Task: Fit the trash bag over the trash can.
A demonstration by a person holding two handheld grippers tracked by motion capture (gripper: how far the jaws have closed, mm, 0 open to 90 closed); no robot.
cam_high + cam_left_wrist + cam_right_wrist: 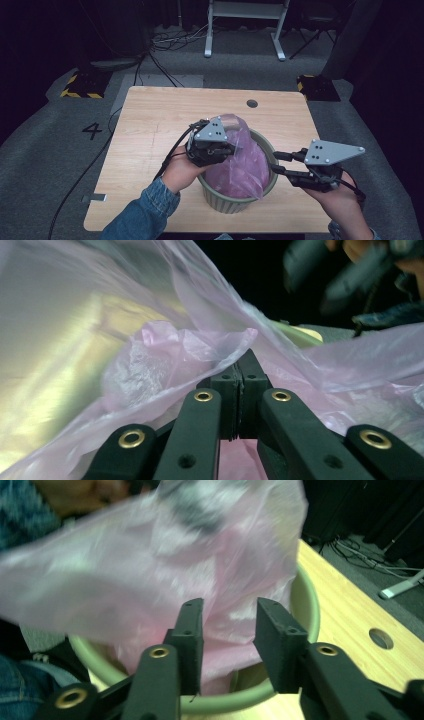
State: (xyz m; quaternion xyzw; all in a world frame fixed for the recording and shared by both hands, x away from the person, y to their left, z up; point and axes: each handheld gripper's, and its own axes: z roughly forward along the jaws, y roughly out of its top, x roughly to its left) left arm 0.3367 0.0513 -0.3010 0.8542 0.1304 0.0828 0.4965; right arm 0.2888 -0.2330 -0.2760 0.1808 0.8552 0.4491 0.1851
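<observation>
While both hands work over the bin (235, 200), the pink bag (240, 165) sits inside it, bunched up and rising above the rim on the far-left side. Bin is pale green, ribbed, standing near the front edge of the table (150, 130), roughly mid-width.

Left gripper (231, 149) is over the bin's left rim, reaching into the bag's upper part. Left gripper view: jaws pressed together, clenched on a fold of bag (200, 347) film; the plastic drapes over and around the jaw tips, more film billowing up to the left and right. Yellow-green bin wall (75, 340) shows through the plastic on the left of that view.

Right gripper (276, 163) is at the bin's right rim, jaws pointing left toward the bag. Right gripper view: jaws parted, released, a clear gap between them; bag (150, 580) hangs just beyond the tips, blurred, not pinched. Bin rim (306, 605) curves below and behind the jaws, and the table (350, 615) with its round hole (381, 638) lies at the right.

High view: left forearm in a denim sleeve (145, 212) comes in from the bottom; cables trail off the left gripper across the table.
</observation>
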